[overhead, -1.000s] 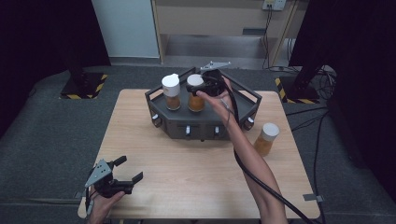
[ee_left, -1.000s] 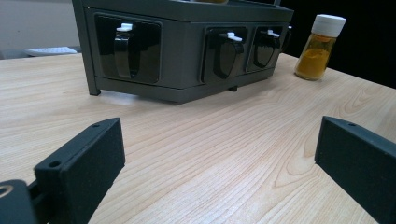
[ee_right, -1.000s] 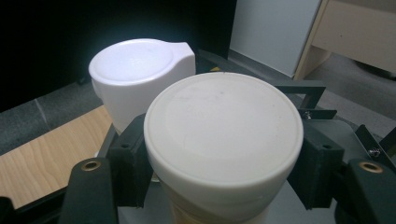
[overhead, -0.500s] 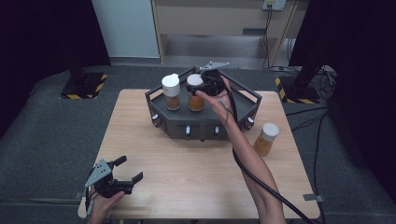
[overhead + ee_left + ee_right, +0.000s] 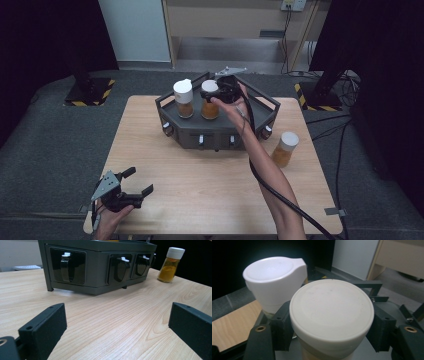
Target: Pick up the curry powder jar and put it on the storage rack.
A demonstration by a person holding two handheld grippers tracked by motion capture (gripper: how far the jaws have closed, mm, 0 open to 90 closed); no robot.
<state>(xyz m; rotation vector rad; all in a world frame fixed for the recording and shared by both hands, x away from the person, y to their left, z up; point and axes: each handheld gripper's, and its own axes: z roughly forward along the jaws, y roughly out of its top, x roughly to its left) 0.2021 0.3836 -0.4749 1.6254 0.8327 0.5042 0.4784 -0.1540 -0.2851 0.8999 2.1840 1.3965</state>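
A dark grey rack (image 5: 220, 136) stands at the table's far middle with two white-capped jars of amber spice in it. My right gripper (image 5: 216, 94) reaches over the rack and is shut on the cap of the right-hand jar (image 5: 210, 108). In the right gripper view that round cap (image 5: 332, 307) sits between the black pads (image 5: 284, 325). The left-hand jar (image 5: 183, 98), with its flared cap (image 5: 274, 277), stands just beside it. My left gripper (image 5: 138, 181) rests open at the near left corner, nothing between its jaws (image 5: 117, 325).
A third spice jar (image 5: 285, 149) stands upright on the wooden table (image 5: 210, 195) right of the rack, also seen as the jar (image 5: 171, 264) in the left gripper view. The rack's front (image 5: 100, 267) carries several clip-like holders. A black cable trails along the right forearm.
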